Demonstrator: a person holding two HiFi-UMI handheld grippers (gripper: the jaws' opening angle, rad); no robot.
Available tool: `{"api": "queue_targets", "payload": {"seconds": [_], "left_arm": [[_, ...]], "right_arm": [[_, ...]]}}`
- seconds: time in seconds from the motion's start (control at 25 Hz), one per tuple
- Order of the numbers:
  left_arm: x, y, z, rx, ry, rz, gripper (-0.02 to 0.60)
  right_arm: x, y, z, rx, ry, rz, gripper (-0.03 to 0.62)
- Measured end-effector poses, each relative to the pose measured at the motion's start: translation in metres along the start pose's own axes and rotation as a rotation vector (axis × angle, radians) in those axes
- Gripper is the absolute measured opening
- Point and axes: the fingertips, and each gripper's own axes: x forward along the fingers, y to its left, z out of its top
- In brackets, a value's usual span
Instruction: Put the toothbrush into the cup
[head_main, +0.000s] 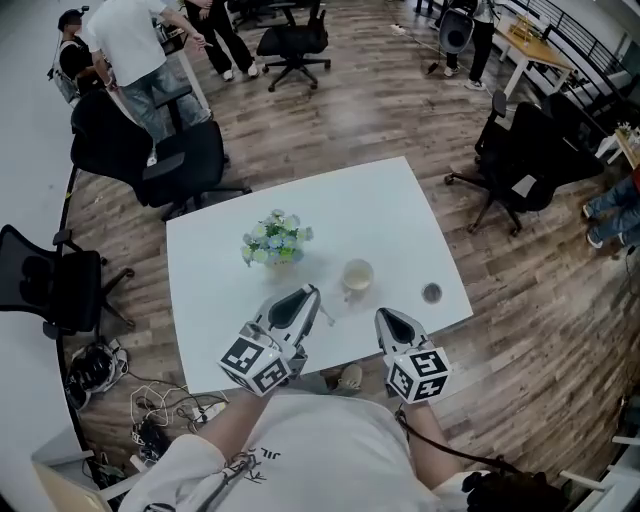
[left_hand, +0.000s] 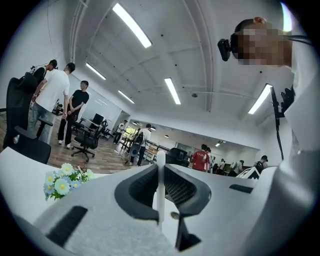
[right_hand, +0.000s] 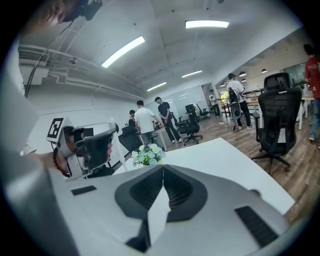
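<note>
My left claw (head_main: 308, 293) is clamped on the toothbrush (left_hand: 160, 195), a slim, plain white stick pinched between the dark ribbed pads. In the left gripper view it stands upright across the jaws, with a rounded end poking above them. I cannot make out its bristles. My right claw (head_main: 386, 316) has its jaws together, tip to tip, with nothing between them.

In the head view both claws hang over the near edge of the white table (head_main: 390, 210). The cup (head_main: 357, 275), pale and open-topped, stands at about 2 o'clock from my left claw, near it but apart from the toothbrush. A small bunch of white and blue flowers (head_main: 275, 240) sits at 11 o'clock from that claw. A small dark round thing (head_main: 431, 293) lies at 1 o'clock from my right claw.

The table stands on a wood-plank floor (head_main: 370, 110) in an open office. Black office chairs (head_main: 295, 40) ring it, people (head_main: 130, 40) stand at 11 o'clock, and long ceiling lights (left_hand: 132, 25) run overhead.
</note>
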Motion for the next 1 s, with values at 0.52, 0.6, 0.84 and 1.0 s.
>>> {"api": "queue_targets", "payload": {"seconds": [0.52,0.6,0.84,1.0], "left_arm": [[0.050,0.049,-0.004,-0.102,-0.024,0.055,0.046],[0.057,0.056,-0.007,-0.114,-0.024,0.064,0.046],[0.078,0.075,-0.024,-0.160,-0.036,0.077,0.046],[0.091,0.087,-0.037,-0.186,-0.034,0.094,0.046]], "right_arm": [[0.021,-0.036,-0.007,0.062,0.020,-0.054,0.018],[0.026,-0.041,-0.008,0.063,0.022,-0.057,0.018],[0.040,-0.045,-0.020,0.073,0.045,-0.048,0.018],[0.043,-0.051,-0.028,0.091,0.054,-0.054,0.018]]}}
